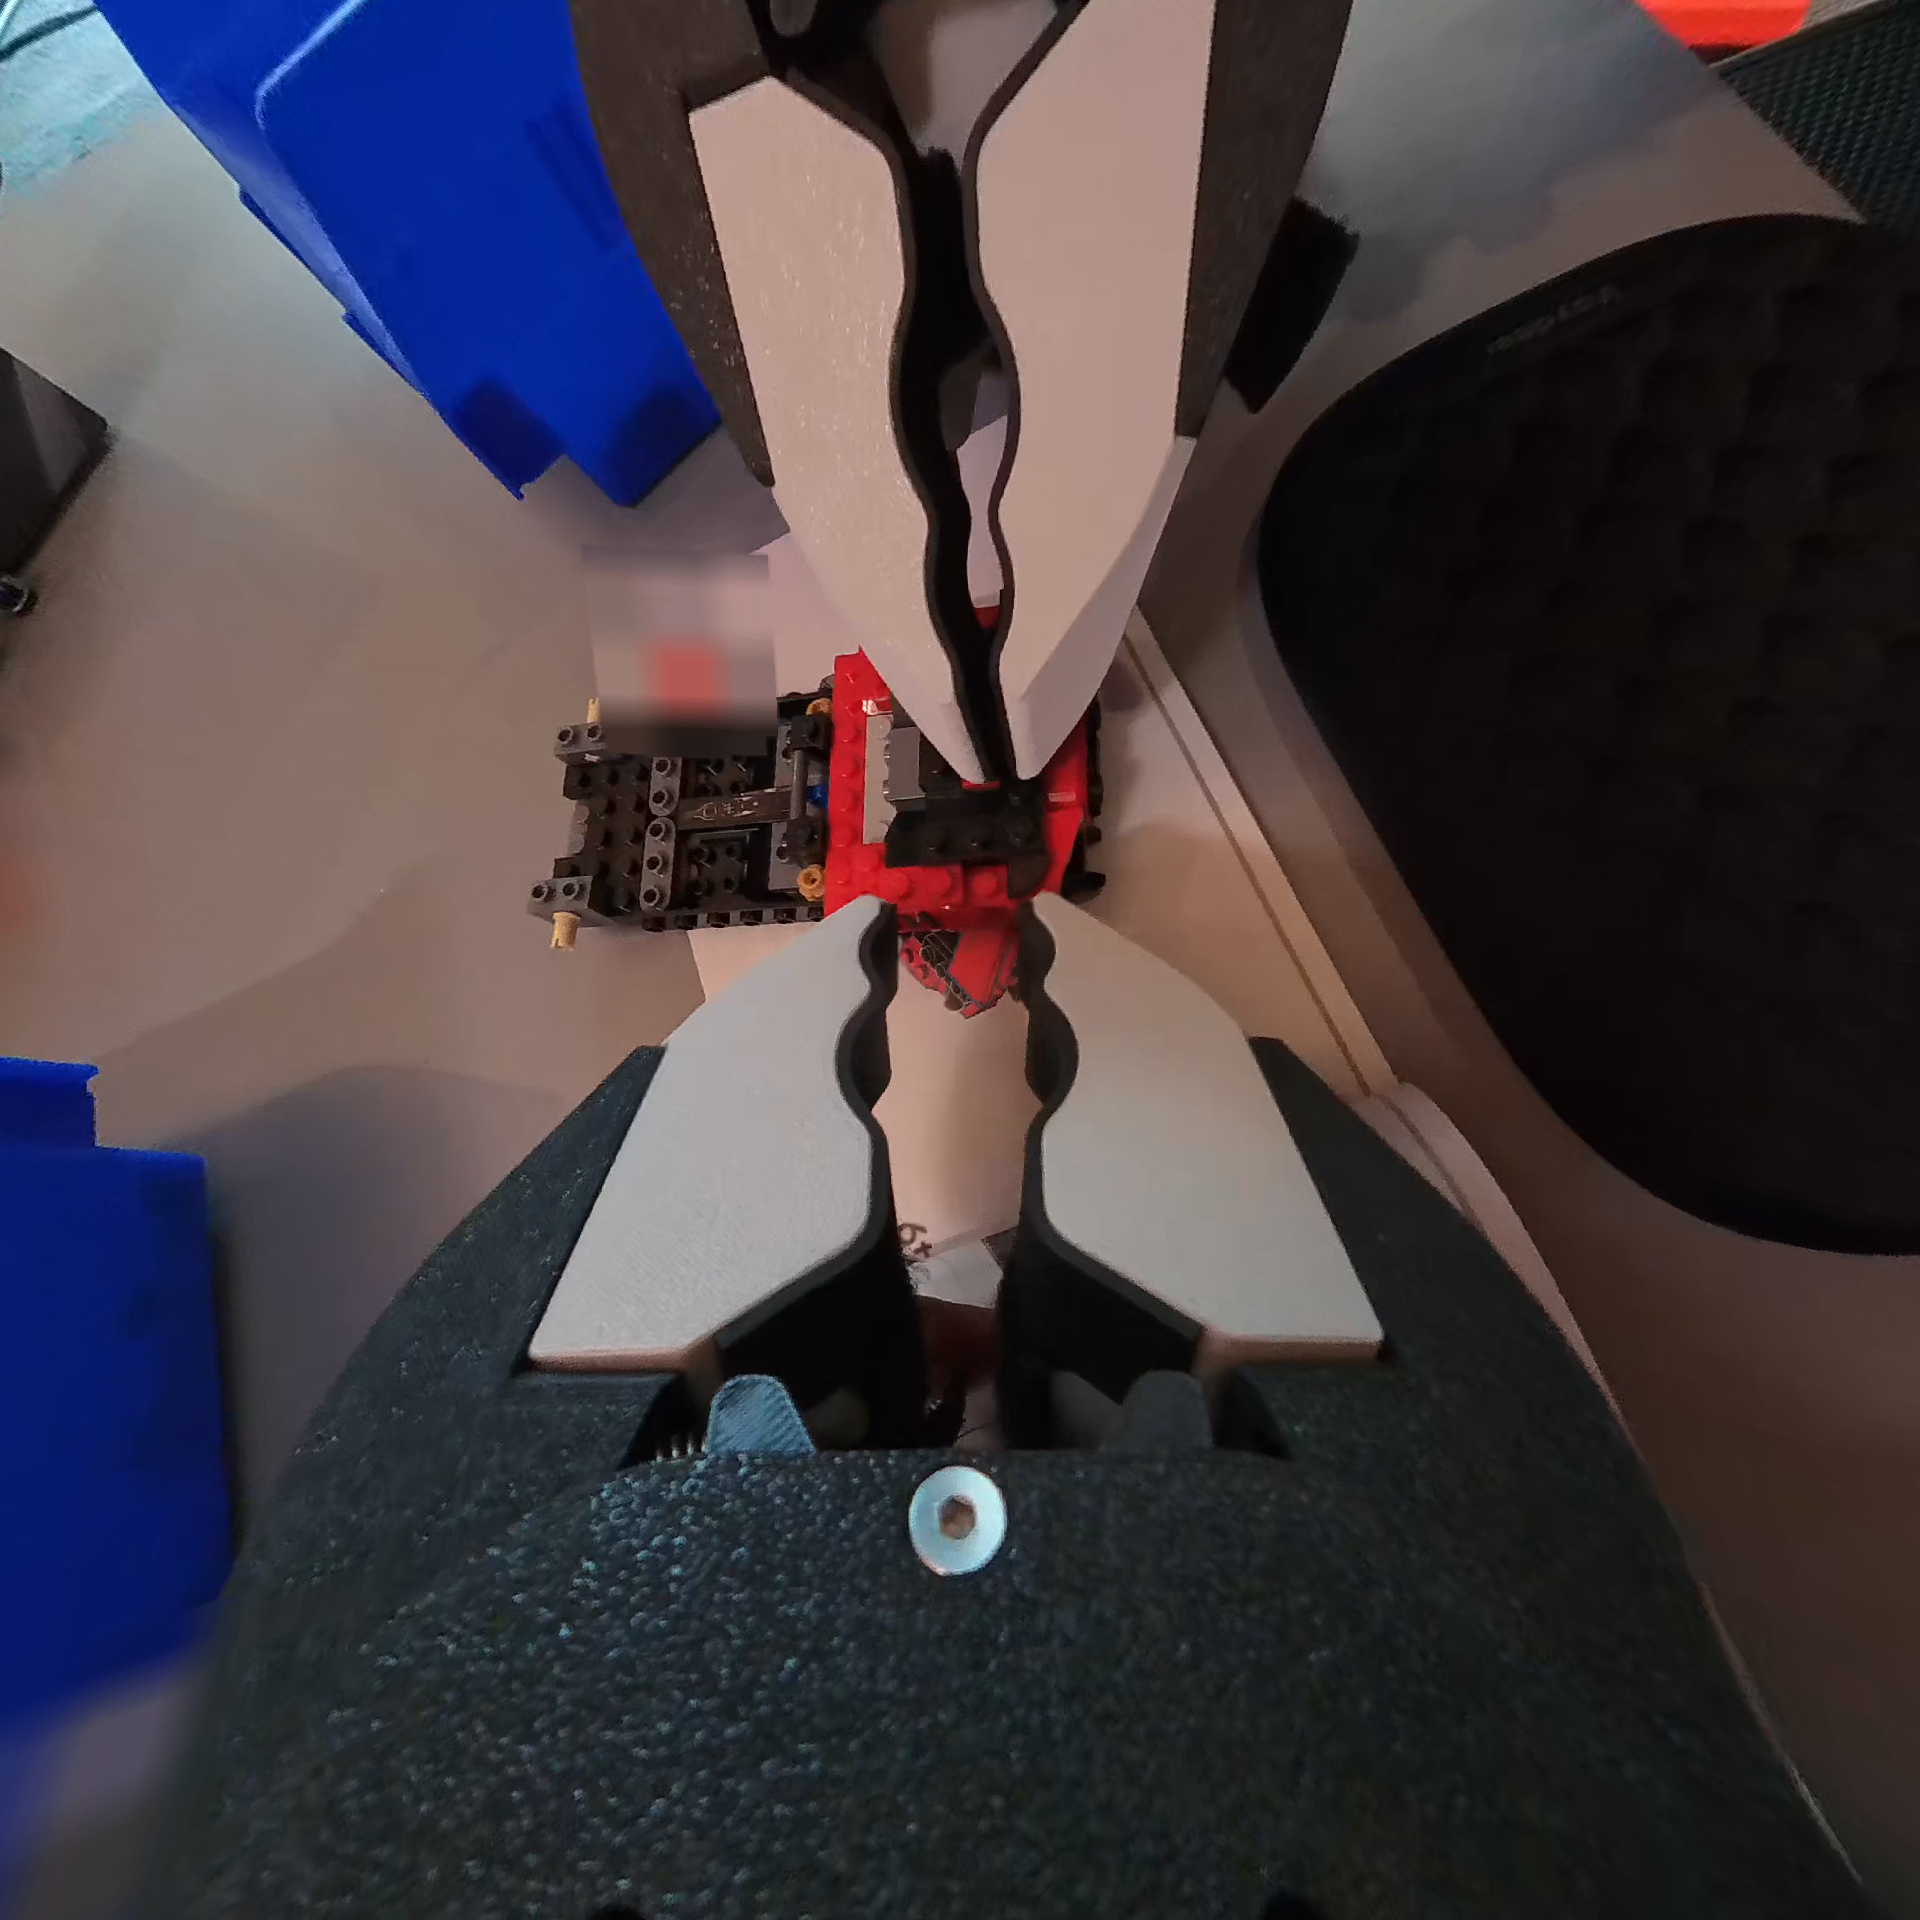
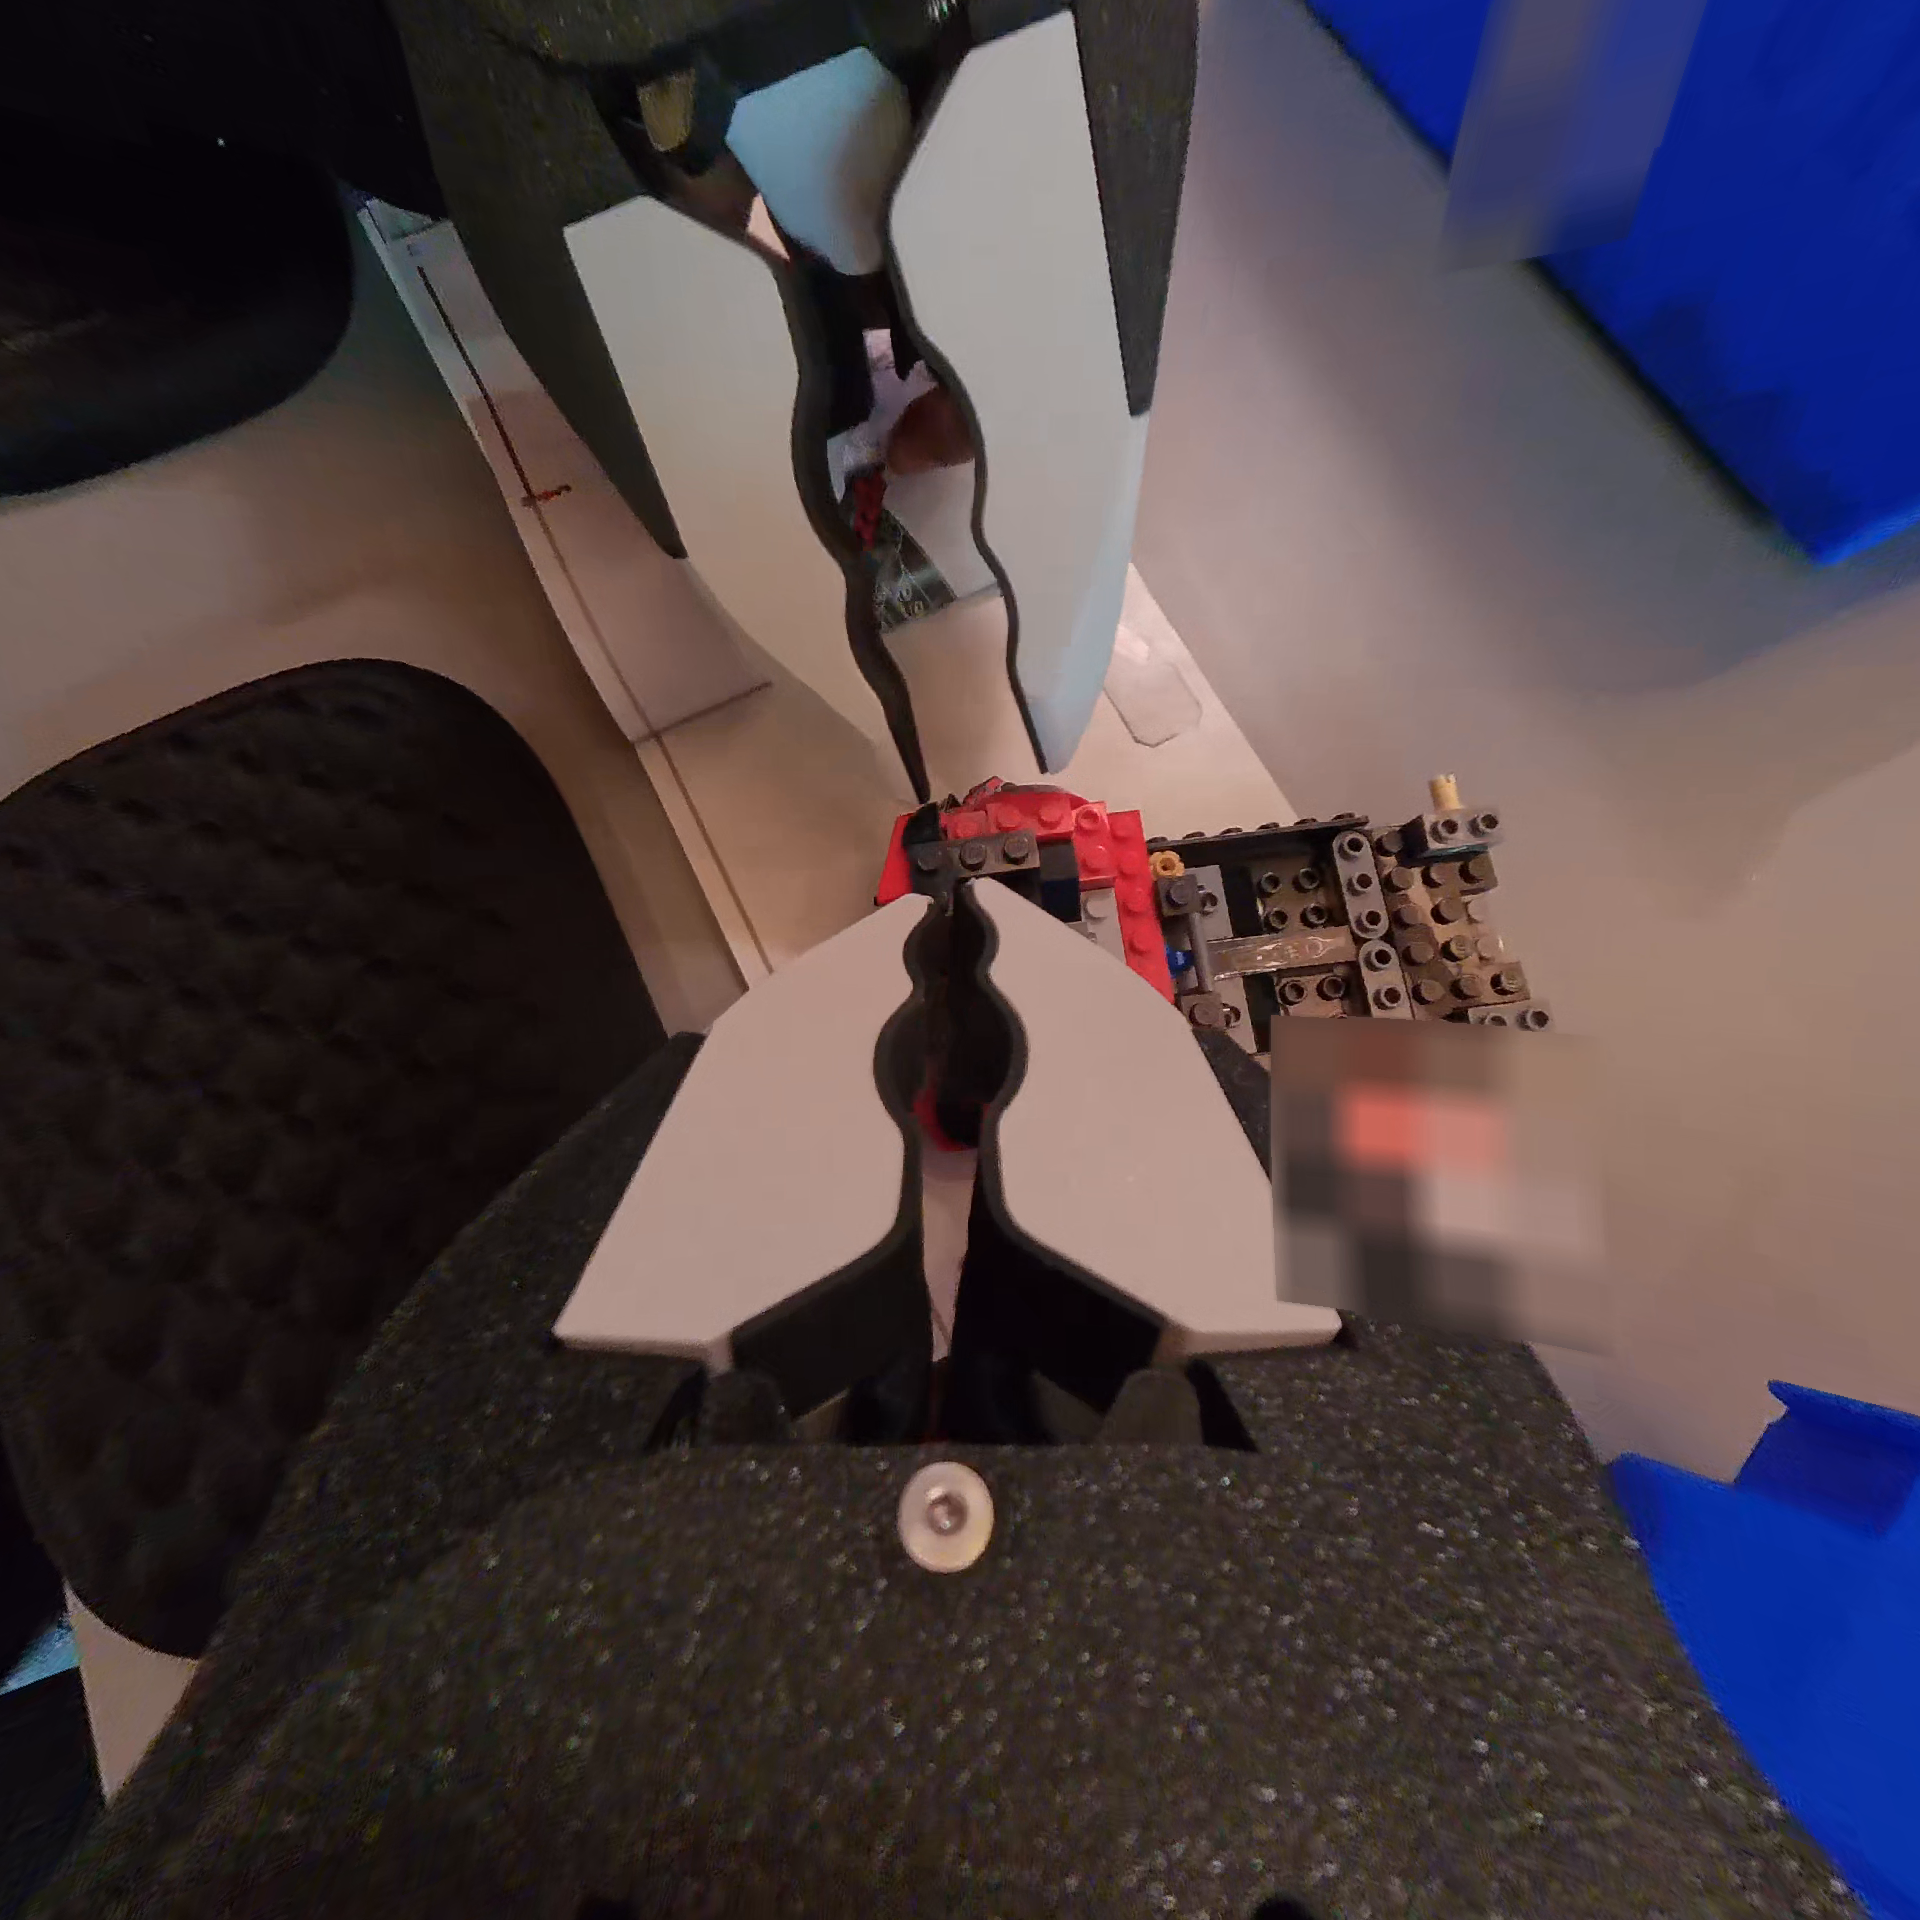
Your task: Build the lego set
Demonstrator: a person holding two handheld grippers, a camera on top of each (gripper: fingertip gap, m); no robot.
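Note:
A partly built lego model lies on the table, with a black and grey chassis (image 1: 675,831) and a red section (image 1: 935,883) at one end. It also shows in the right wrist view (image 2: 1351,935). My left gripper (image 1: 958,914) grips the red end of the model from the near side. It enters from the top in the right wrist view (image 2: 985,779). My right gripper (image 2: 951,902) is shut, with its tips on a small black piece (image 2: 971,854) on top of the red section. In the left wrist view it comes down from above (image 1: 992,774) onto that black piece (image 1: 966,826).
Blue bins stand at the upper left (image 1: 447,239) and lower left (image 1: 94,1351); in the right wrist view they are at the right (image 2: 1714,260). A black textured pad (image 1: 1610,727) lies beside the model. A printed booklet (image 1: 956,1143) lies under the model. My two grippers' fingertips are within a few centimetres of each other.

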